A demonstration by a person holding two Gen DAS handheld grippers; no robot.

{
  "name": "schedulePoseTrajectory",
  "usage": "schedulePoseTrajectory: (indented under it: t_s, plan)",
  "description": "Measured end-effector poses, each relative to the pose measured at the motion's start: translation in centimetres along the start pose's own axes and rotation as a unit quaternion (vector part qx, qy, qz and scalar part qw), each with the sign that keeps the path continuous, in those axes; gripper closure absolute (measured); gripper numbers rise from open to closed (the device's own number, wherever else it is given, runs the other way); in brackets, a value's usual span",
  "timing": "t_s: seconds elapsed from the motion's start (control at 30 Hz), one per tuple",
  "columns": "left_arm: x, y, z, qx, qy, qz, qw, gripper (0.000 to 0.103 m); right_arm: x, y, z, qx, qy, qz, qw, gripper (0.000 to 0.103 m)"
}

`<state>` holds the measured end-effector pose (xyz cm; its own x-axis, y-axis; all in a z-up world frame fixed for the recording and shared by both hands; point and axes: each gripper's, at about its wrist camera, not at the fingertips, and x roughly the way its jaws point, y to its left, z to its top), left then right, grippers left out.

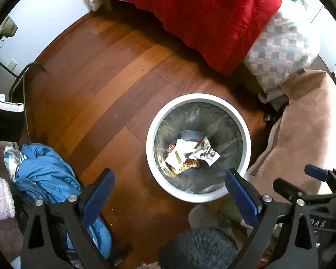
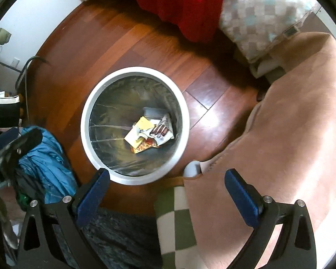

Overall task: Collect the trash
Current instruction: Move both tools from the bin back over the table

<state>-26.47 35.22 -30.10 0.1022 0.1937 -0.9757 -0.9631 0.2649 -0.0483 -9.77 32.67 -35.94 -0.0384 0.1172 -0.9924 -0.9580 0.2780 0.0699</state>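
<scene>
A round white trash bin (image 1: 153,121) with a clear liner stands on the wood floor, also seen in the right wrist view as the bin (image 2: 85,116). Crumpled wrappers and paper (image 1: 190,154) lie at its bottom, the same trash (image 2: 149,132) showing from the other side. My left gripper (image 1: 170,179) hangs open above the bin's near rim, nothing between its blue pads. My right gripper (image 2: 166,179) is open too, empty, over the bin's near edge and a rug. The right gripper (image 1: 302,183) shows at the right of the left wrist view.
A bed with a red blanket (image 1: 201,18) and a checked pillow (image 1: 277,51) lies beyond the bin. A pink rug (image 2: 291,123) is at the right, blue clothing (image 1: 44,174) at the left, a dark fuzzy slipper (image 1: 197,248) and a green checked mat (image 2: 174,222) near me.
</scene>
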Motion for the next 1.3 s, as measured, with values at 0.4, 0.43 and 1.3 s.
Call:
schedulePoseTrajectory:
  t_s: [0.4, 0.43, 1.3]
  plan:
    - [-6.5, -0.9, -2.5, 0.008, -0.044, -0.009, 0.9989, 0.003, -6.3, 0.1, -3.1, -0.002, -0.059, 0.008, 0.998, 0.0]
    - [-7.1, -1.1, -2.6, 0.009, -0.048, -0.01, 0.9988, 0.003, -7.1, 0.1, -3.4, -0.003, -0.066, 0.01, 0.998, 0.0]
    - [-21.4, -19.7, -5.0, 0.086, -0.177, -0.035, 0.9799, 0.003, -29.6, -15.2, -15.1, 0.094, -0.226, 0.111, 0.963, 0.0]
